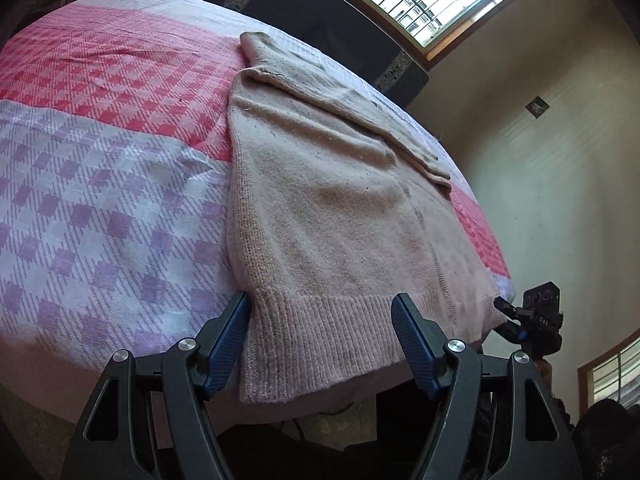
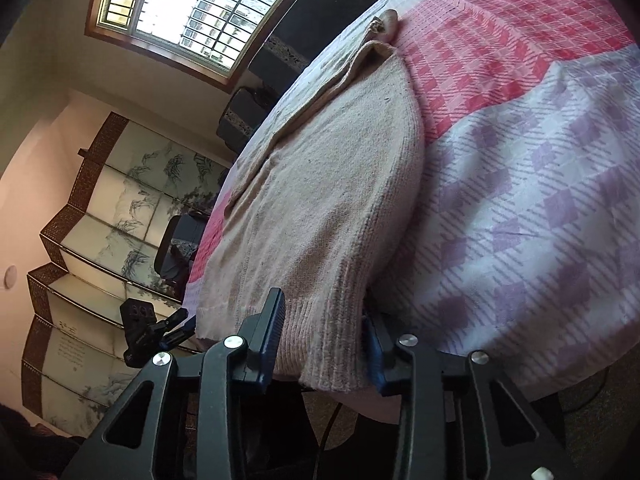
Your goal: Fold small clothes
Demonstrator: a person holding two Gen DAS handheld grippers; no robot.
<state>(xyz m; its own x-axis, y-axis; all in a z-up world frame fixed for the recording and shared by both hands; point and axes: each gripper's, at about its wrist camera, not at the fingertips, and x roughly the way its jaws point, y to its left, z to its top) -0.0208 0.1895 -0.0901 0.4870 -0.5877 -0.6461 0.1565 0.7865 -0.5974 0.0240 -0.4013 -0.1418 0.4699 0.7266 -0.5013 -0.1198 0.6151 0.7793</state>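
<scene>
Fuzzy beige knit sweater, ribbed hem, on checked bedsheet

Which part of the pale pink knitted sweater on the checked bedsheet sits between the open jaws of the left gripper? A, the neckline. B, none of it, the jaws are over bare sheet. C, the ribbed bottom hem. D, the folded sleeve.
C: the left gripper has its blue-padded jaws spread on either side of the ribbed bottom hem of the pale pink knitted sweater, at the near edge of the checked bedsheet.
</scene>
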